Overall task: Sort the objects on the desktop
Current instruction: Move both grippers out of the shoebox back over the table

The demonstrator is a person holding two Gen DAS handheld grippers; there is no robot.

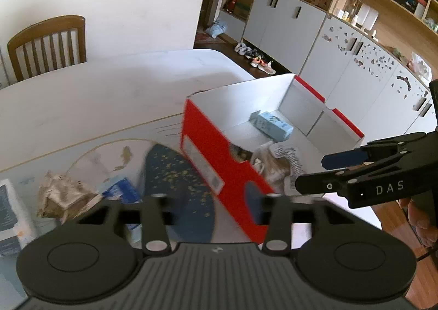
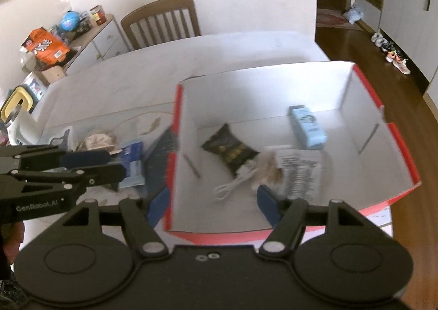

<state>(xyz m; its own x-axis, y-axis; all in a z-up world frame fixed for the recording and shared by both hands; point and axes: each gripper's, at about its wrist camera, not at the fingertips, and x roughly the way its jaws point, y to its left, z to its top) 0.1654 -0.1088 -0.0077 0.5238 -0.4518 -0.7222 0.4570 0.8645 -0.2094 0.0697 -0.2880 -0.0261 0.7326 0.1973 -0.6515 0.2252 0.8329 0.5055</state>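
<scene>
Red box [image 2: 290, 230], frame centre, already holds packets; left gripper [image 2: 90, 164] and right gripper [image 2: 213, 206] both gape empty. Risk: blurred, hurried reaches could knock its wall.

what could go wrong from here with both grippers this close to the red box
1. The right gripper straddles the red box's near left wall; moving sideways could shove or tip the box.
2. The left gripper, open and empty, hangs low over the blue packet and crumpled wrapper; a sweep could knock them around.
3. The two grippers are close together and could collide.
</scene>
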